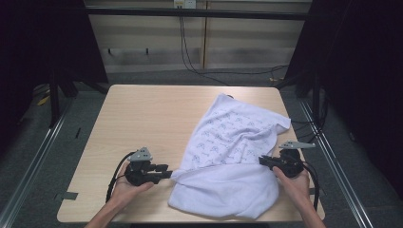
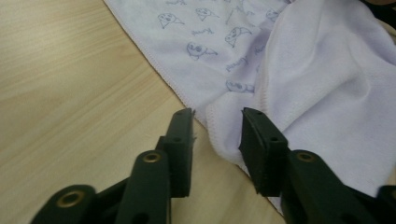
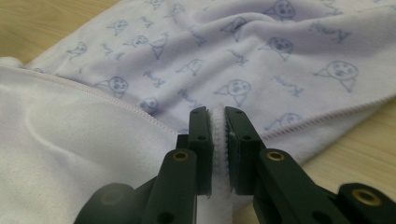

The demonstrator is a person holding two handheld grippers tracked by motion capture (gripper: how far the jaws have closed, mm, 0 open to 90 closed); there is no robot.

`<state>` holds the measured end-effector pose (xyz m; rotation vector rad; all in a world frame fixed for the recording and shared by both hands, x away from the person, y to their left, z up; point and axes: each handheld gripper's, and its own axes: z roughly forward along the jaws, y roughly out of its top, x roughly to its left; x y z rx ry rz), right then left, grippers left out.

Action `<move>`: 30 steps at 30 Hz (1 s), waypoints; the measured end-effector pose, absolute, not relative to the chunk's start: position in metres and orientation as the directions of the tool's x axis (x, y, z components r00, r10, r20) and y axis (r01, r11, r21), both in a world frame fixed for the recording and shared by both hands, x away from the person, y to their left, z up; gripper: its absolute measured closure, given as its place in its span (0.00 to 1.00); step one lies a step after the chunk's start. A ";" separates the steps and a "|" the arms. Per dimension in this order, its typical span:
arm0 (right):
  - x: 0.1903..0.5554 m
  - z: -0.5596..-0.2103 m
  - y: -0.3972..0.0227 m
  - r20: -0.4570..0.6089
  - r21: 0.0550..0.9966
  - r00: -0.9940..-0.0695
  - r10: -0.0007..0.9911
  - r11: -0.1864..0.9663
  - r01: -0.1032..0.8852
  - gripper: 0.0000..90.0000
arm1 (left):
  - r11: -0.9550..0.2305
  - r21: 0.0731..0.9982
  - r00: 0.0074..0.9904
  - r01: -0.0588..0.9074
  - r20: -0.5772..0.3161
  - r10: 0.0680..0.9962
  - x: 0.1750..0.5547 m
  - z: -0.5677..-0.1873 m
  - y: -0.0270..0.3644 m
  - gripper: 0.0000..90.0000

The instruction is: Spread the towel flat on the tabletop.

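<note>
The cloth (image 1: 228,156) lies crumpled on the right half of the table (image 1: 142,114), printed side up toward twelve o'clock, with a plain white flap folded over along the near edge. It looks like a fold in progress — each gripper works one side of that flap.

The right gripper (image 1: 263,160) sits at the cloth's four o'clock edge, pointing toward nine. In the right gripper view its jaws are nearly closed on a doubled hem of the cloth (image 3: 218,135), pinched between the pads. That grip is probably there to anchor or lift the right side while the other hand finds its hold.

The left gripper (image 1: 167,171) lies at the cloth's eight o'clock corner, pointing toward three. In the left gripper view its jaws stand about half open, with the stitched edge (image 2: 219,128) of the cloth between them and no pad pressing on it. It holds nothing — I judge it is lined up to take that corner, so both ends can be raised together.
</note>
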<state>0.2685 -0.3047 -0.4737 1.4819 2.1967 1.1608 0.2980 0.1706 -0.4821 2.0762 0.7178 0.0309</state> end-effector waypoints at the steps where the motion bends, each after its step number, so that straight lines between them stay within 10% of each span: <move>1: 0.268 -0.474 -0.305 0.224 0.724 -0.447 0.866 0.159 0.671 0.91 | -0.415 0.779 0.838 0.471 -0.247 0.487 0.299 -0.481 0.170 0.64; 17: 0.272 -0.475 -0.299 0.222 0.727 -0.450 0.865 0.161 0.668 0.91 | -0.427 0.806 0.886 0.410 -0.240 0.397 0.290 -0.472 0.161 0.57; 22: 0.272 -0.474 -0.300 0.224 0.734 -0.457 0.861 0.159 0.660 0.91 | -0.501 0.769 0.894 0.397 -0.199 0.403 0.291 -0.482 0.150 0.68; 25: 0.271 -0.472 -0.302 0.224 0.738 -0.448 0.866 0.150 0.658 0.91 | -0.540 0.741 0.897 0.400 -0.195 0.397 0.295 -0.490 0.143 0.93; 30: 0.270 -0.472 -0.303 0.230 0.743 -0.452 0.862 0.144 0.654 0.91 | -0.460 0.771 0.866 0.441 -0.231 0.444 0.300 -0.484 0.153 0.97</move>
